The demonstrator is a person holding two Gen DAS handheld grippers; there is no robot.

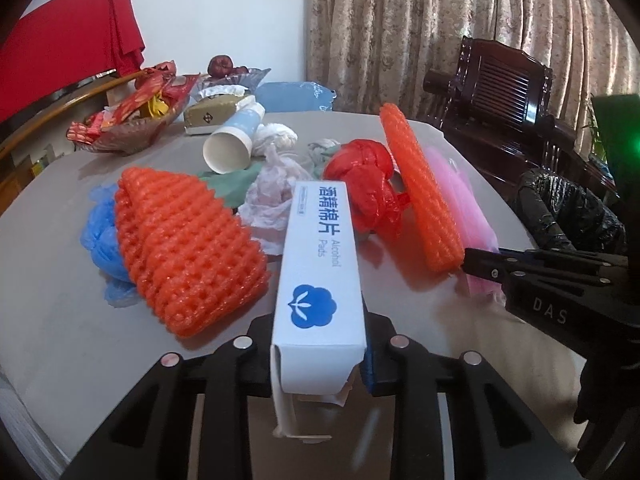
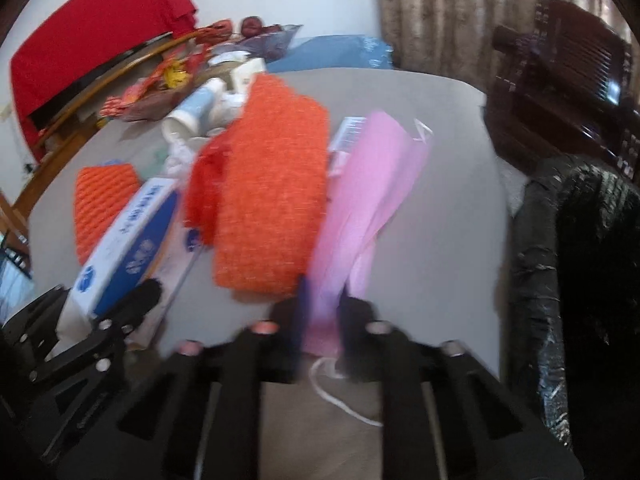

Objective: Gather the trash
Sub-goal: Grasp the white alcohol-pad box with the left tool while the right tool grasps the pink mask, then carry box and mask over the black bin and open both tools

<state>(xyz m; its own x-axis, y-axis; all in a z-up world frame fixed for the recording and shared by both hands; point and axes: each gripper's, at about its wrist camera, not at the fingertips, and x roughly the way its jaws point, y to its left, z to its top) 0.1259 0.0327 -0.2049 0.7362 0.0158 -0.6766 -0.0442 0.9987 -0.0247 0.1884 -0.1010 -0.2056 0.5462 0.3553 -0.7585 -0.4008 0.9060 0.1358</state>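
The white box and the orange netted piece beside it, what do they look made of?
White box: likely thin matte cardboard, with printed faces and a folded end flap. Orange netted piece: probably soft foam mesh, its puffy open lattice slightly glossy.

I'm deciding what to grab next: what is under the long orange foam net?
A pink plastic bag lies beside and partly under the orange foam net, with a red bag against it. Anything beneath is hidden.

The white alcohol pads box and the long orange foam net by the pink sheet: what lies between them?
In the left wrist view, a crumpled red plastic bag lies between the alcohol pads box and the long orange foam net; nearer the camera, only bare table.
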